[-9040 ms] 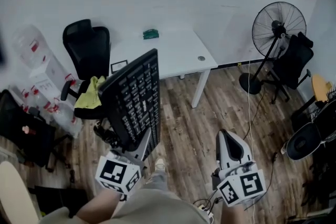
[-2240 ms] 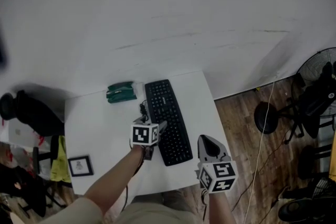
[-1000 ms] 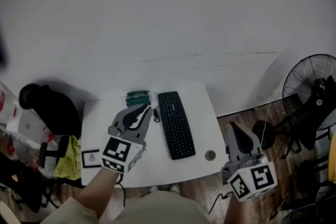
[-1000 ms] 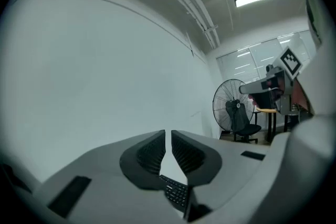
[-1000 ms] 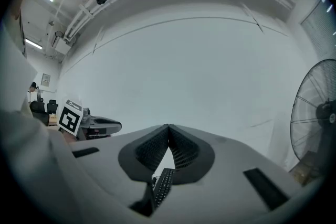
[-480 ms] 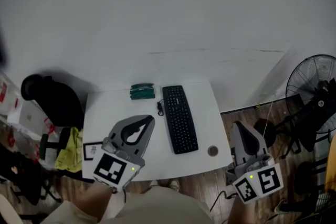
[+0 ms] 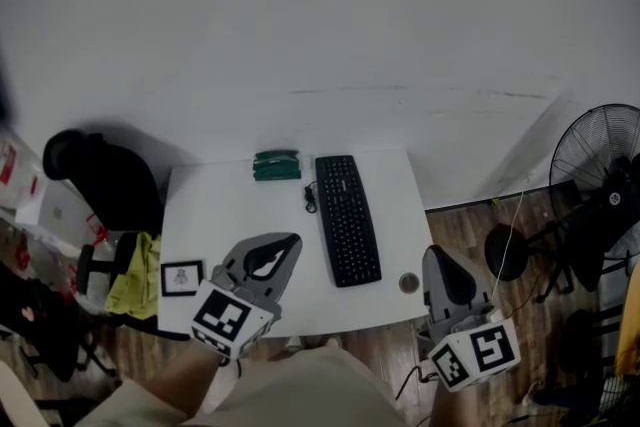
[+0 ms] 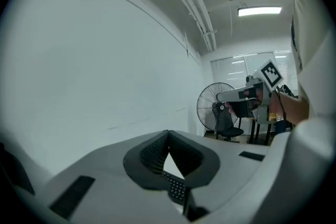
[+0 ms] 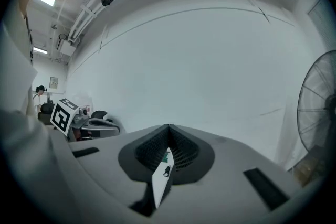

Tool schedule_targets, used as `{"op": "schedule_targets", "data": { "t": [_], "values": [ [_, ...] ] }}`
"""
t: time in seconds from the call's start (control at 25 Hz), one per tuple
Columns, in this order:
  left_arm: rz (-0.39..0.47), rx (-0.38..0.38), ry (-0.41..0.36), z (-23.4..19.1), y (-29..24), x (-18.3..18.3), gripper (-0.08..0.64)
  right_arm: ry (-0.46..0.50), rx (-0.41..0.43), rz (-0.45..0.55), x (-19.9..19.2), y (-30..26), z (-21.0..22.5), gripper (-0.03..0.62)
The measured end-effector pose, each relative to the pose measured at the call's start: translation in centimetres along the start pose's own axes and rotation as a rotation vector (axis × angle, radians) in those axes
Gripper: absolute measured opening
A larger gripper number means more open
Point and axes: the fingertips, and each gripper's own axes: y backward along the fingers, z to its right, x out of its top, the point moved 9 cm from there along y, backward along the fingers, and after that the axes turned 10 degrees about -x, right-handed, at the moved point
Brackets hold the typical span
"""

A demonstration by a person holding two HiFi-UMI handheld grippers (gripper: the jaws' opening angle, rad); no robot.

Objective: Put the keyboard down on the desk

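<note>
Well, the keyboard [image 7: 348, 219] lies flat on the right half of the bench [image 7: 210, 215], and the left tool [image 7: 291, 241] and right tool [image 7: 437, 256] are both pinched closed on nothing, so just hold them clear of it.

counter [image 7: 220, 215] left half: bare, tons of room | keyboard [image 7: 348, 220] lies front-to-back right of centre | green gadget [image 7: 277, 164] and cable clump [image 7: 311, 200] crowd its back-left end | small frame [image 7: 181, 277] sits at front-left corner | right strip narrow, round grommet [image 7: 408, 283] near front | wall [image 7: 320, 15] tight behind
</note>
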Motion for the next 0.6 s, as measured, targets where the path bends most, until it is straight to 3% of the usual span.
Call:
{"op": "schedule_targets", "data": {
  "t": [0.12, 0.36, 0.6],
  "values": [
    [-0.019, -0.002, 0.0, 0.0, -0.2, -0.5, 0.021, -0.064, 0.026, -0.041, -1.7, -0.7, -0.1, 0.025],
    [-0.064, 0.017, -0.014, -0.2, -0.5, -1.6, 0.021, -0.052, 0.05, -0.054, -2.9, -1.1, -0.8, 0.025],
    [-0.058, -0.002, 0.004, -0.2, -0.5, -1.6, 0.021, -0.032, 0.04, -0.07, -3.0, -1.3, -1.4, 0.025]
  ]
}}
